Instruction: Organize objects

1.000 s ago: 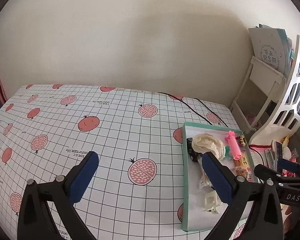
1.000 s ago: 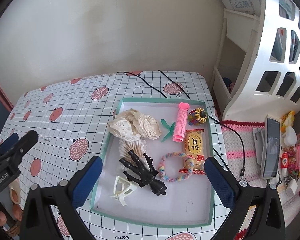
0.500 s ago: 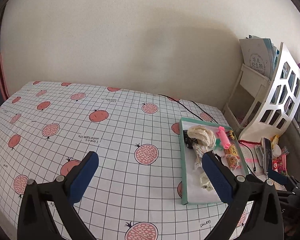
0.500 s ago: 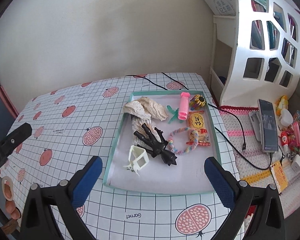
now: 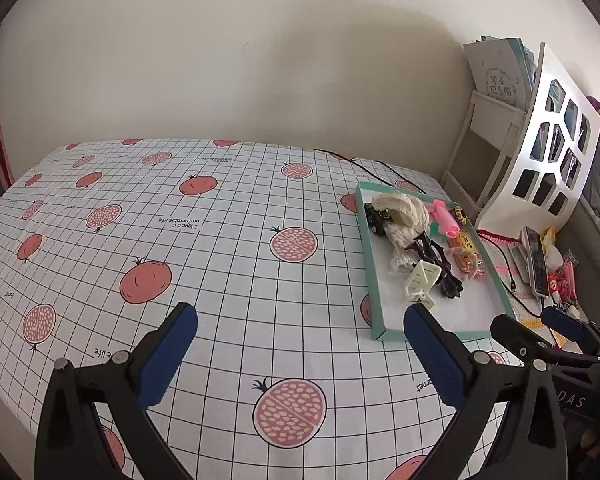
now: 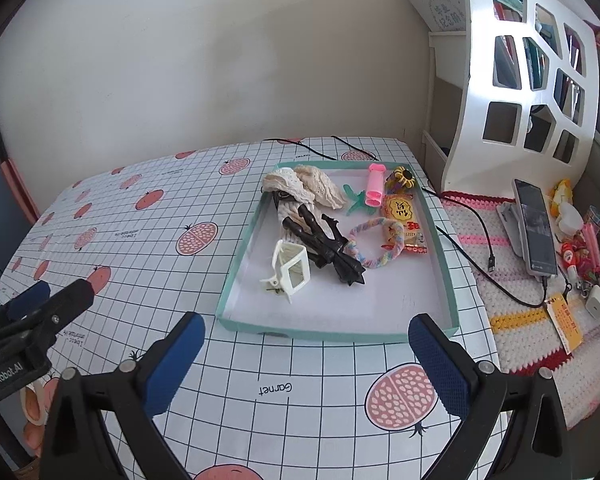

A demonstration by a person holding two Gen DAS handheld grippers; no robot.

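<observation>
Both grippers empty, jaws wide apart — left gripper (image 5: 300, 344) over bare desk (image 5: 228, 280), right gripper (image 6: 306, 346) facing tray (image 6: 332, 330) at desk's right edge. White claw clip (image 6: 290, 270) nearest tray's near-left corner, touching black clip (image 6: 328, 246) — judge: approach it from free side, lift straight.

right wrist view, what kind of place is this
Probably a home bedroom or living corner: a table under a pomegranate-print grid tablecloth, a teal-rimmed tray of hair accessories, a white cut-out bookshelf, and a dark phone on a crocheted mat.

Black plastic left gripper (image 5: 300, 330) and right gripper (image 6: 306, 338), blue ribbed pads, silver screws, white lettering
</observation>
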